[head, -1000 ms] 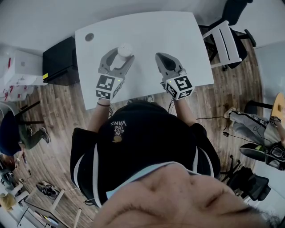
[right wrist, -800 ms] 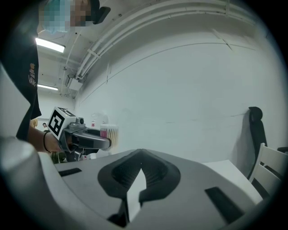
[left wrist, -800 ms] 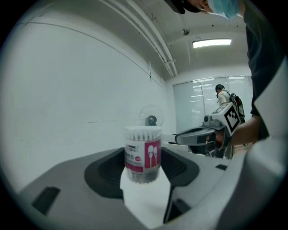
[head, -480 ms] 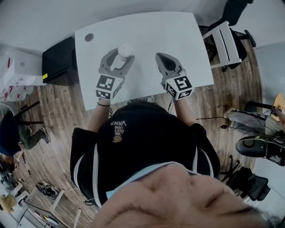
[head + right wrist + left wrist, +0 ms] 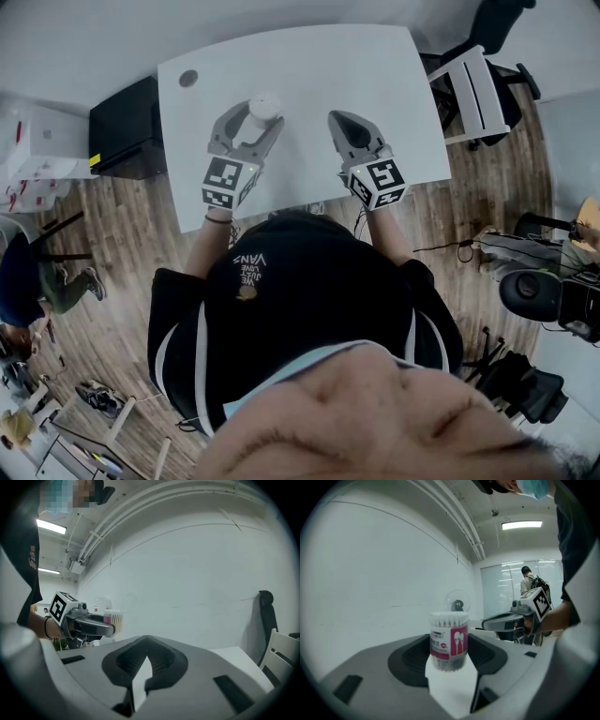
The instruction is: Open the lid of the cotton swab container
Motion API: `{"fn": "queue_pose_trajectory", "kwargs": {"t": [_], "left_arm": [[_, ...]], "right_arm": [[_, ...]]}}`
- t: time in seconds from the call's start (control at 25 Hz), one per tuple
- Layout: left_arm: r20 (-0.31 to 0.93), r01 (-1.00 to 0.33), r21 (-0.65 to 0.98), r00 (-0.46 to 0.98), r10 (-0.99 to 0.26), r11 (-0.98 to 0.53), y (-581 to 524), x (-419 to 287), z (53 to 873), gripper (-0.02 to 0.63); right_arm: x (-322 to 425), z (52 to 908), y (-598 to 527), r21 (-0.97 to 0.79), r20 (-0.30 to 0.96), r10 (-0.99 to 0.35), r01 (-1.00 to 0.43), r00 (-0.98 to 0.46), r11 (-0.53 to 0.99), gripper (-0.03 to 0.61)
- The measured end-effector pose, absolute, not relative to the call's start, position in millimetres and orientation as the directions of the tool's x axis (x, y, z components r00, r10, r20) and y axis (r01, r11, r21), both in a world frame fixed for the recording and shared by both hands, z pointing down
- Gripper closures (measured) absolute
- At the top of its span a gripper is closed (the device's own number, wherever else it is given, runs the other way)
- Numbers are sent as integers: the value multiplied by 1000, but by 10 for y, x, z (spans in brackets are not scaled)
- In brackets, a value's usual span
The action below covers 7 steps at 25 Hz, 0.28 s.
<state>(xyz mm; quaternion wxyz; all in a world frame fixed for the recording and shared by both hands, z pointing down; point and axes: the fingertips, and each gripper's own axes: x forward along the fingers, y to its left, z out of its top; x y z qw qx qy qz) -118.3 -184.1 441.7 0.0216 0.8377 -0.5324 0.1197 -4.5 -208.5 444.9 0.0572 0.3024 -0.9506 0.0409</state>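
Presently, head view: white table (image 5: 375,75) with both grippers over its near half. The cotton swab container (image 5: 263,105) stood upright on the table, at about 11 o'clock from table centre.

Left gripper (image 5: 253,120): jaws reached toward 12 o'clock and sat one on each side of the container. In the left gripper view both dark pads (image 5: 411,656) pressed against the container's lower sides, so it was clamped on the container. The label was pink and white, with white swab tips packed under the top. The lid (image 5: 449,614) looked seated on the container; no gap was seen.

Right gripper (image 5: 345,124): at 3 o'clock from the container, well apart from it and touching nothing. In the right gripper view its jaws met at the tips with only a thin wedge of white table showing below them; closed, nothing between them.

Other notes:
- A small dark round disc (image 5: 188,79) lay on the table at 10 o'clock from the container, near the far left corner.
- A black cabinet (image 5: 127,127) stood on the floor at 9 o'clock, against the table's left edge.
- A white chair (image 5: 473,89) stood at 3 o'clock, just off the table's right edge.
- The left gripper view showed a person (image 5: 529,581) standing far back at 2 o'clock, under a ceiling light (image 5: 521,525).
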Motion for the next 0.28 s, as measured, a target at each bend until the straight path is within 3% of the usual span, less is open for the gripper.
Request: {"fn": "queue_pose_trajectory", "kwargs": {"t": [0.28], "left_arm": [[227,-896,-90,408,-884,-436,-1865,-1184,4421,357]], "right_arm": [[-47,4449,-2107,-47,133,-573,-582,-809,812,566]]}}
